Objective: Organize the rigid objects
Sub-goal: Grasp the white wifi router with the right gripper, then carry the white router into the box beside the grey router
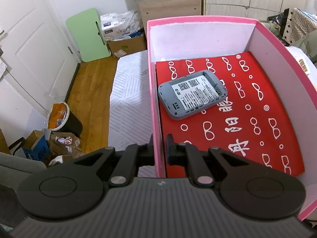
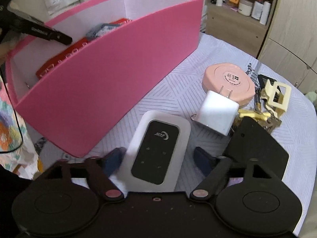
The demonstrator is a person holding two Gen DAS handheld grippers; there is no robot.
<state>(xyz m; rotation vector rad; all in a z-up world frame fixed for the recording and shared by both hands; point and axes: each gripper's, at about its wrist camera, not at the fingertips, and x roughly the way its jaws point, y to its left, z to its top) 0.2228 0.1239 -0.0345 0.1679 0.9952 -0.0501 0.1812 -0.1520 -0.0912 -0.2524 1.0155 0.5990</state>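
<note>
A pink box (image 1: 156,119) with white inner walls stands on the bed. It holds a red packet printed with white glasses (image 1: 247,109) and a grey device lying label up (image 1: 192,94). My left gripper (image 1: 160,152) is shut on the box's left wall. In the right wrist view the pink box (image 2: 111,79) is at the left. My right gripper (image 2: 158,158) is open around a white pocket router with a black face (image 2: 156,150) on the bedcover, its fingers on either side.
Beside the router lie a white charger plug (image 2: 218,113), a round pink case (image 2: 229,81), a cream hair claw (image 2: 277,95), keys (image 2: 255,117) and a black flat item (image 2: 255,144). A wooden shelf unit (image 1: 170,2) stands behind. A bin (image 1: 63,119) and clutter sit on the floor.
</note>
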